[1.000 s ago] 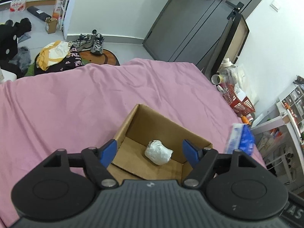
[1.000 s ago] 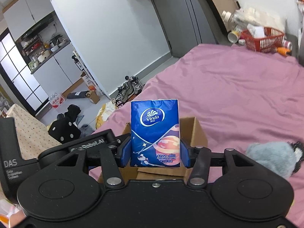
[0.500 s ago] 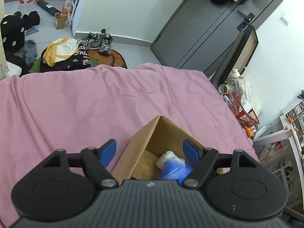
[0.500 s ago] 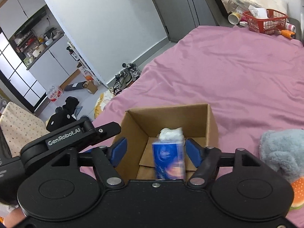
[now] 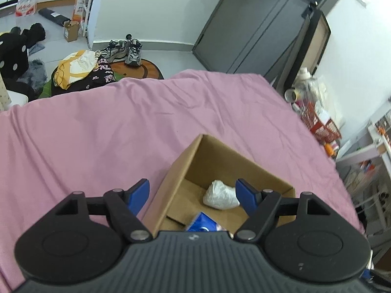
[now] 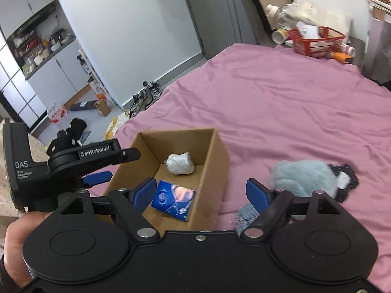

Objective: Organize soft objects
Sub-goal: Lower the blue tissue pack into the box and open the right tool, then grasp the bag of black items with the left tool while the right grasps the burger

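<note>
tissue pack (image 6: pixel 174 202) lies released in the cardboard box (image 6: pixel 215 171), right gripper (image 6: pixel 201 193) jaws opening empty; next likely the grey plush toy (image 6: pixel 303 178).

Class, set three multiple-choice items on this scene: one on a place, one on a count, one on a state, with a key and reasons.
1. Where is the blue tissue pack?
A. On the pink sheet
B. Inside the cardboard box
C. In the red basket

2. How many items lie in the box?
A. One
B. Two
C. Four

3. What is between the right gripper's fingers?
A. The tissue pack, clamped
B. The grey plush toy
C. Nothing held

Key: B, the pack rests on the box floor; B, the pack and a white wad; C, the jaws are opening, pads touching nothing.
</note>
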### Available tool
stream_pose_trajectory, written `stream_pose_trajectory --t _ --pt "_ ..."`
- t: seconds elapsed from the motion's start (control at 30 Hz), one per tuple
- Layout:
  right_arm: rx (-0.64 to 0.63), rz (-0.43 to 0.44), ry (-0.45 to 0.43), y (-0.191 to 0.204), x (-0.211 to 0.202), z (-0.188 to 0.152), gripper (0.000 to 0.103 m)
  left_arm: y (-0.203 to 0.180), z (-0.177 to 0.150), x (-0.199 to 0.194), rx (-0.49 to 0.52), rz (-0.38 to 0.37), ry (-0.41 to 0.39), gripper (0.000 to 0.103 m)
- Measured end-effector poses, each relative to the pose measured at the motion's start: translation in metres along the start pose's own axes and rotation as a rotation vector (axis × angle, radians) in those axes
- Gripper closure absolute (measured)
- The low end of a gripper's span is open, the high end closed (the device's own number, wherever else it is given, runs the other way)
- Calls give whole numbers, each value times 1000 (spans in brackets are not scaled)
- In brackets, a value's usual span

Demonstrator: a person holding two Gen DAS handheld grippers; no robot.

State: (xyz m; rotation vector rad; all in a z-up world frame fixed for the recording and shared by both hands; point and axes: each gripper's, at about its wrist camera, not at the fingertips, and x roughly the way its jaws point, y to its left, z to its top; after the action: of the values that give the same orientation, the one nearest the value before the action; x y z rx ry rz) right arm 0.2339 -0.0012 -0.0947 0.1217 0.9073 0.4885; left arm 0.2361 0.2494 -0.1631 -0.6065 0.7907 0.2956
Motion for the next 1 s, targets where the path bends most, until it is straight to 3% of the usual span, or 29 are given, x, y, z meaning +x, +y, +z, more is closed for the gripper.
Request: stream_pose_trajectory --t 0.27,0.5,0.67,0.87,1.0 --pt "41 -23 -72 -35 -46 4 15 -31 -10 -27 89 15 20 20" --pt "58 -18 -114 -58 -79 2 7 -64 -11 -61 129 4 -30 19" --pt "77 8 -128 -77 -98 3 4 -91 -23 -80 199 21 -62 12" --pt "108 27 -153 -104 -120 4 0 -118 -36 -93 229 50 -22 8" --pt "138 29 -157 -124 -125 6 0 -137 -44 -111 248 34 -39 4"
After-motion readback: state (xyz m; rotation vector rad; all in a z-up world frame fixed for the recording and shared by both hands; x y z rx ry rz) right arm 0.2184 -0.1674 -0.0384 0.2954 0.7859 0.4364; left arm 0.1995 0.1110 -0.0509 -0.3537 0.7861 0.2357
